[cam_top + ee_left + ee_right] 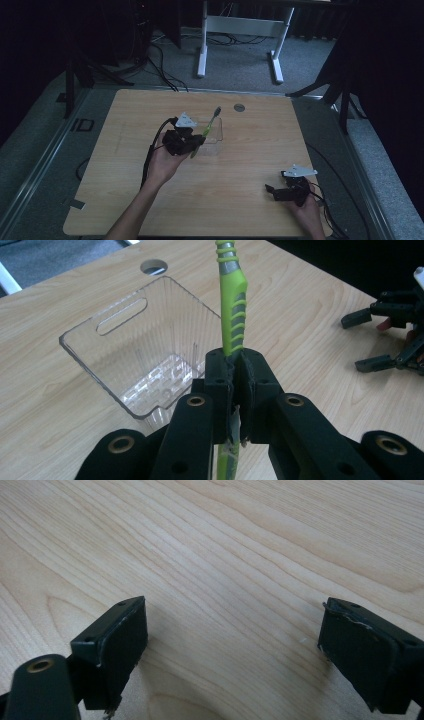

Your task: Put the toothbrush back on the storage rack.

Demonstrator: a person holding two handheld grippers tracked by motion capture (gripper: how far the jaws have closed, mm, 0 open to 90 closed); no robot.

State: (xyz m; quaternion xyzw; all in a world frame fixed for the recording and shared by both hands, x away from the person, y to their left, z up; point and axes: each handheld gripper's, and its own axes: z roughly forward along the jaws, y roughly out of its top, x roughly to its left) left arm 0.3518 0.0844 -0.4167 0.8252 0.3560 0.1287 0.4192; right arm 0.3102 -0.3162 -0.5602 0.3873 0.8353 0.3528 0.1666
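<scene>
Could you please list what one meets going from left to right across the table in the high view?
Left gripper, shut on the green toothbrush → clear plastic box → round hole in the table → right gripper, fingers open.

Glossy ribbed clear plastic box [135,355], matt green plastic toothbrush [233,310], smooth pale wood-grain table [50,405].

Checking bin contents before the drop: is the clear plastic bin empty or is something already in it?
Empty. In the left gripper view, the clear plastic bin shows only its bare ribbed floor; the green-and-grey toothbrush is clamped in the left gripper.
</scene>
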